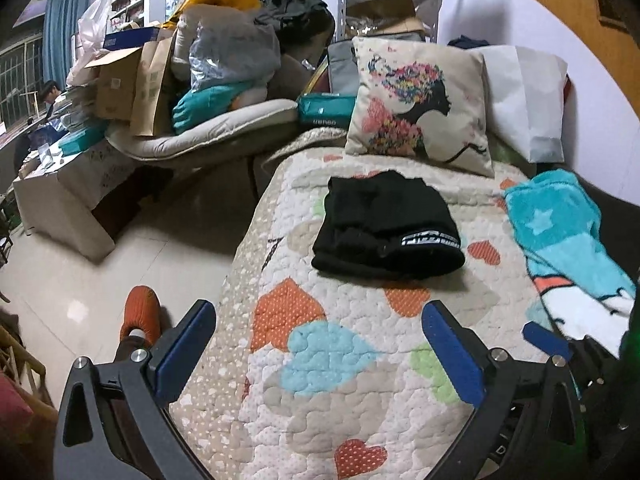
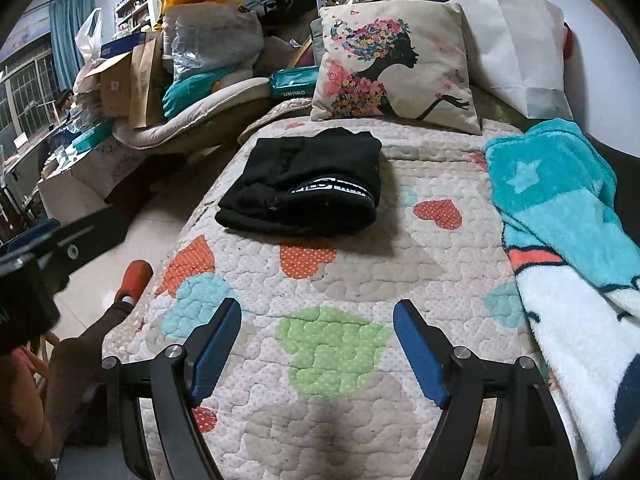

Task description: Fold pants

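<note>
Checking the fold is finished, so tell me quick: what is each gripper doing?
Left gripper: open, holding nothing.
Right gripper: open, holding nothing.

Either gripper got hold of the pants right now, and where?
Neither. Left gripper and right gripper are open over the quilt; the folded black pants lie untouched.

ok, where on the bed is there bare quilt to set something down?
Free: the quilt between both open grippers and the folded black pants; also a strip between the pants and the teal blanket. Narrow gap between the pants and the cushion. Crowded: the blanket covers the bed's right side, the cushion the far end; the bedding pile fills the far left.
</note>
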